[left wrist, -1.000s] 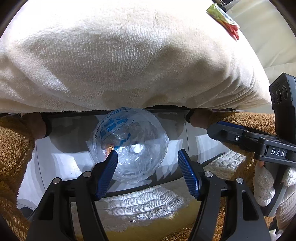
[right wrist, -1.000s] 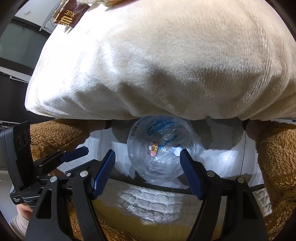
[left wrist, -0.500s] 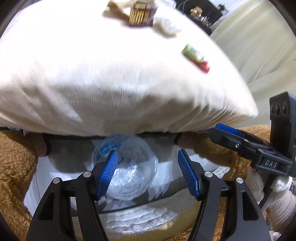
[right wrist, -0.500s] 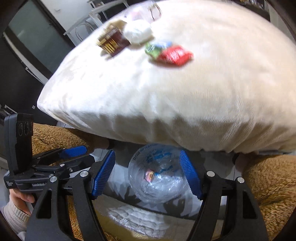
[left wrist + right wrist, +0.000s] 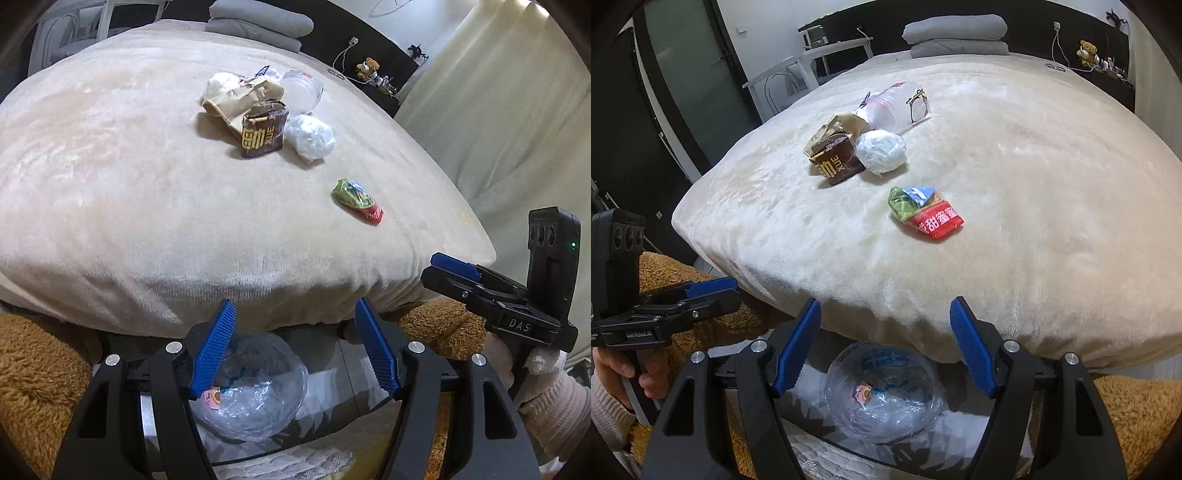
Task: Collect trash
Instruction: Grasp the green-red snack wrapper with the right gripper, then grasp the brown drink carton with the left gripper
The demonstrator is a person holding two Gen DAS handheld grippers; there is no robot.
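Note:
Trash lies on a cream blanket-covered bed (image 5: 110,184): a brown box (image 5: 263,130) (image 5: 837,164), a tan paper bag (image 5: 236,98), a white crumpled plastic ball (image 5: 311,137) (image 5: 882,151), a clear plastic container (image 5: 301,90) (image 5: 899,105) and a green-red wrapper (image 5: 356,201) (image 5: 925,212). A bin lined with a clear plastic bag (image 5: 255,391) (image 5: 886,391) sits below the bed edge, holding a small wrapper. My left gripper (image 5: 295,354) and right gripper (image 5: 884,350) are open and empty above the bin. Each shows in the other's view, the right one (image 5: 491,291) and the left one (image 5: 665,306).
Brown fuzzy fabric (image 5: 33,369) (image 5: 1137,413) flanks the bin on both sides. Folded grey bedding (image 5: 956,33) lies at the bed's far end. A curtain (image 5: 498,110) hangs on the right, a white chair (image 5: 798,70) stands at the far left.
Both grippers have risen and tilted up from the bin. The bed top and the trash on it have come into view. Both stay open.

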